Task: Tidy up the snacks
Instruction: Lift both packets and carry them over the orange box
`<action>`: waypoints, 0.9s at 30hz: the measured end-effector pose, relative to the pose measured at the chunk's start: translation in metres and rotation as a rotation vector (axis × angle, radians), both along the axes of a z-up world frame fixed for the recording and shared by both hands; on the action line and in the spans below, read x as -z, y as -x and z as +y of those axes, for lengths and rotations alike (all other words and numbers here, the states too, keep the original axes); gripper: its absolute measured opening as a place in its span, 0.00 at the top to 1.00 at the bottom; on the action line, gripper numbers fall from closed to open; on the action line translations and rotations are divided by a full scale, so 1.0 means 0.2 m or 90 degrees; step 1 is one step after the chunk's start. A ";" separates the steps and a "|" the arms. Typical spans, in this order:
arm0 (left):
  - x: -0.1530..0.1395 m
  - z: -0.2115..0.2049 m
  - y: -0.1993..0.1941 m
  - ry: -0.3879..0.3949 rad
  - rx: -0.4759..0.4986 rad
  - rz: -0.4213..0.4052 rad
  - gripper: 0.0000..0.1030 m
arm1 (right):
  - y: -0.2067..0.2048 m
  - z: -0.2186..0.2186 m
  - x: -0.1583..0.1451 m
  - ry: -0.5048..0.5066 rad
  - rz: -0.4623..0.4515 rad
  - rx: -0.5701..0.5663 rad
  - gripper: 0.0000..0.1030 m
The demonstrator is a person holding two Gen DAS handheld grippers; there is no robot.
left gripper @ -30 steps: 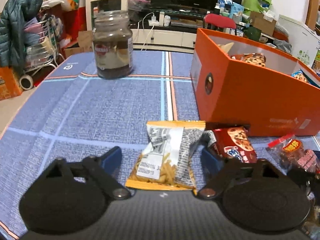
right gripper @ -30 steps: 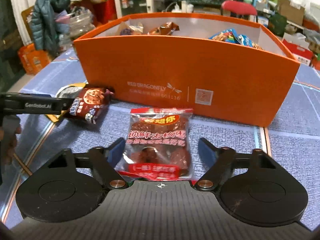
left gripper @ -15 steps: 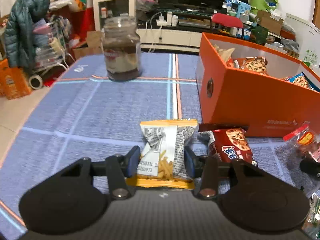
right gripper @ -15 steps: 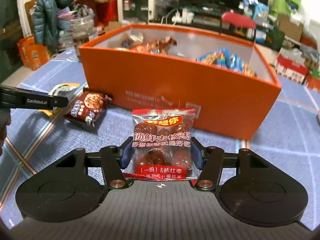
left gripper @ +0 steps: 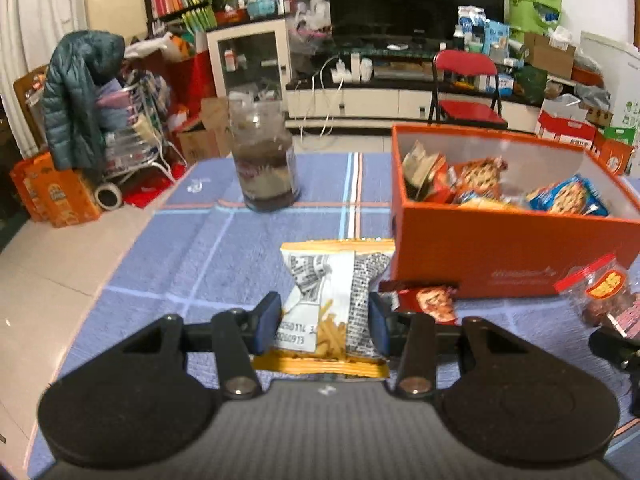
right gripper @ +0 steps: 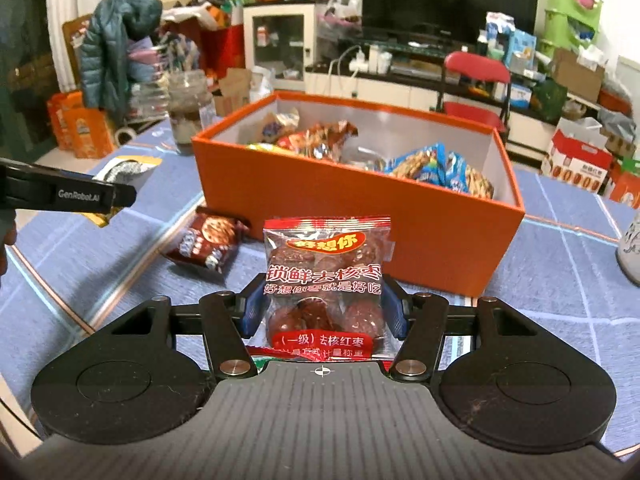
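Note:
My left gripper (left gripper: 323, 326) is shut on a yellow-edged pack of fry snacks (left gripper: 334, 300) and holds it above the blue cloth. My right gripper (right gripper: 323, 312) is shut on a red pack of dried dates (right gripper: 325, 280), also lifted; that pack shows at the right edge of the left wrist view (left gripper: 600, 294). The open orange box (right gripper: 352, 204) with several snack packs inside stands just beyond both grippers (left gripper: 512, 248). A brown cookie pack (right gripper: 208, 242) lies on the cloth by the box's near left corner (left gripper: 434, 300).
A glass jar with dark contents (left gripper: 266, 160) stands at the far left of the table (right gripper: 188, 116). The left gripper's arm (right gripper: 64, 194) reaches in from the left in the right wrist view. A white object (right gripper: 632, 240) sits at the right edge.
Both grippers closed on their packs, the fry snacks on the left and the dates on the right, and lifted them off the cloth. The box interior has come into view.

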State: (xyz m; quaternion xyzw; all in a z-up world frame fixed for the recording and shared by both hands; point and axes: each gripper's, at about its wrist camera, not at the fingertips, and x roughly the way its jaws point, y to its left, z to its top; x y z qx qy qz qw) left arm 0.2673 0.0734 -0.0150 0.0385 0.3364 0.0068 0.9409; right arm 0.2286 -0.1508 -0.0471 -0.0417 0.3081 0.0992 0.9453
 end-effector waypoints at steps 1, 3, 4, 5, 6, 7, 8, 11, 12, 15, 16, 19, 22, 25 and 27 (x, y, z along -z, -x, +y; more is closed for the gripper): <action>-0.02 -0.01 0.01 -0.001 0.003 -0.005 0.57 | 0.01 0.00 -0.01 -0.001 -0.003 -0.001 0.56; -0.05 -0.05 0.04 -0.012 0.010 -0.014 0.57 | 0.03 -0.01 -0.03 -0.003 -0.008 0.001 0.56; -0.06 -0.06 0.05 -0.013 0.013 -0.016 0.57 | 0.04 -0.01 -0.04 -0.005 -0.009 0.003 0.56; -0.07 -0.07 0.06 -0.009 0.016 -0.015 0.57 | 0.05 -0.02 -0.05 -0.005 -0.009 0.004 0.56; -0.08 -0.07 0.06 -0.004 0.017 -0.015 0.57 | 0.06 -0.02 -0.05 -0.006 -0.010 0.005 0.56; -0.09 -0.07 0.07 0.000 0.017 -0.016 0.57 | 0.07 -0.02 -0.06 -0.006 -0.012 0.006 0.56; -0.10 -0.08 0.07 0.000 0.016 -0.017 0.57 | 0.08 -0.03 -0.07 -0.005 -0.014 0.007 0.56; -0.12 -0.09 0.09 -0.002 0.014 -0.022 0.57 | 0.10 -0.02 -0.11 -0.003 -0.020 0.005 0.56; -0.13 -0.09 0.10 0.001 0.014 -0.024 0.57 | 0.10 -0.02 -0.12 -0.002 -0.023 0.005 0.56; -0.16 -0.10 0.12 0.003 0.018 -0.028 0.57 | 0.14 -0.01 -0.16 0.001 -0.031 0.003 0.56; -0.16 -0.11 0.13 0.005 0.020 -0.028 0.57 | 0.14 -0.01 -0.18 0.001 -0.034 0.004 0.56; -0.18 -0.11 0.15 0.016 0.025 -0.028 0.57 | 0.17 -0.01 -0.22 0.004 -0.039 0.008 0.56; -0.20 -0.12 0.18 0.018 0.026 -0.031 0.57 | 0.19 -0.01 -0.24 0.009 -0.035 0.019 0.56; -0.21 -0.12 0.20 0.021 0.028 -0.035 0.57 | 0.20 -0.01 -0.25 0.002 -0.030 0.023 0.56; -0.21 -0.13 0.21 0.022 0.030 -0.033 0.57 | 0.21 -0.01 -0.26 0.000 -0.030 0.024 0.56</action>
